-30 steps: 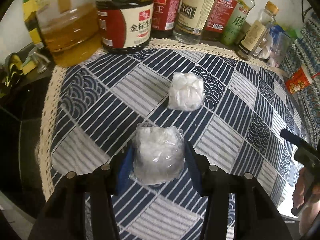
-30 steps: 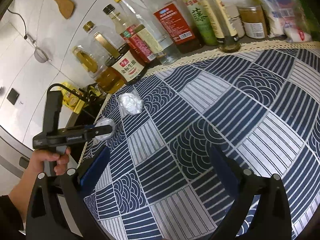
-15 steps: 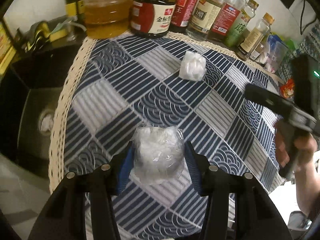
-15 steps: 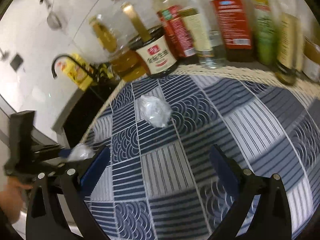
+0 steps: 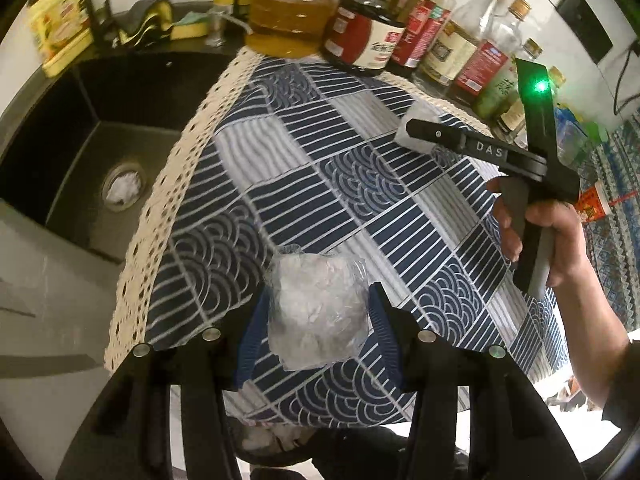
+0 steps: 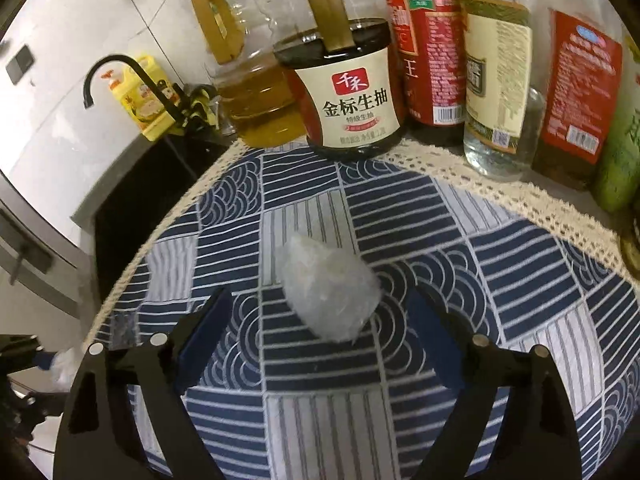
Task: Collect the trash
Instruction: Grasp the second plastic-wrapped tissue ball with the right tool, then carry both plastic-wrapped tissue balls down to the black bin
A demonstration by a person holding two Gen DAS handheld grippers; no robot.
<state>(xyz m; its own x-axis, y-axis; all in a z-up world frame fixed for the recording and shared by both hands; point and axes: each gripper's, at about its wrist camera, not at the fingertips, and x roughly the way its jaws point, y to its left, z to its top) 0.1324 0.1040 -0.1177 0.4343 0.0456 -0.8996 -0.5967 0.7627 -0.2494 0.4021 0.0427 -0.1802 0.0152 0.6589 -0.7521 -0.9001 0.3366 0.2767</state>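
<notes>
Crumpled plastic wad (image 6: 330, 290) before the soy sauce jar (image 6: 344, 92), between the closing, not-yet-touching right gripper (image 6: 320, 320); left gripper (image 5: 316, 320) clamps another wad (image 5: 316, 312). Slippery film may squirt aside.

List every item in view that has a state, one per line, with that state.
left gripper: shut on a plastic-wrapped wad, held above the cloth edge
right gripper: open, jaws just been closing around a second wad
second wad: lying on the patterned cloth, pads not touching
soy sauce jar: upright, capped
sink: white wad in the drain
</notes>
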